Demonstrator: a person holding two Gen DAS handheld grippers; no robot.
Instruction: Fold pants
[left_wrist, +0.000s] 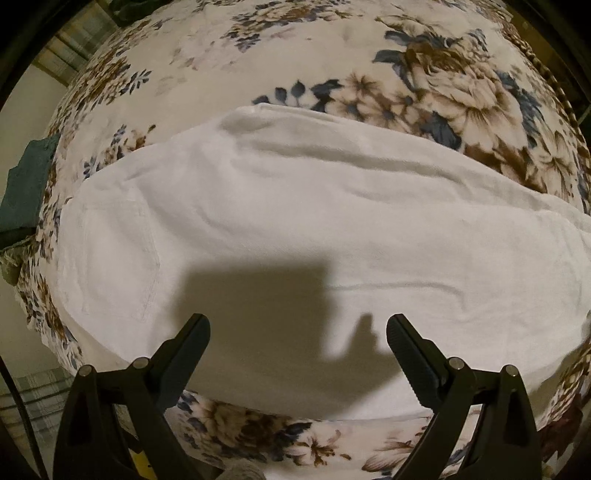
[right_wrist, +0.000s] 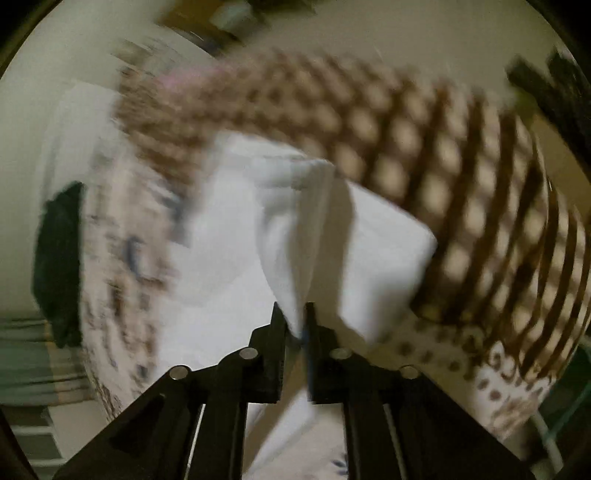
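the white pants (left_wrist: 295, 236) lie spread across a floral blanket (left_wrist: 424, 85), running from the blanket's left edge to its right edge in the left wrist view, with the blanket's pattern showing beyond them at the far side and in a strip along the near edge. a stitched pocket outline shows on the cloth toward the left end. the left gripper (left_wrist: 298, 325) hovers over the near part of the pants with its two fingers spread wide and nothing between them; its shadow falls on the white cloth just ahead of the fingertips. a dark green cloth (left_wrist: 27, 192) sits off the blanket's left edge.

the right wrist view is smeared by motion. there the right gripper (right_wrist: 293, 314) has its fingers drawn close together with a fold of the white pants (right_wrist: 295, 236) pinched between them. the cloth rises from the fingertips in a raised ridge and spreads away to either side, one flap hanging to the right. behind the lifted cloth is a brown lattice-patterned cover (right_wrist: 461, 166), and the floral blanket (right_wrist: 122, 240) shows blurred at the left, with a dark shape beyond its left edge that cannot be made out.
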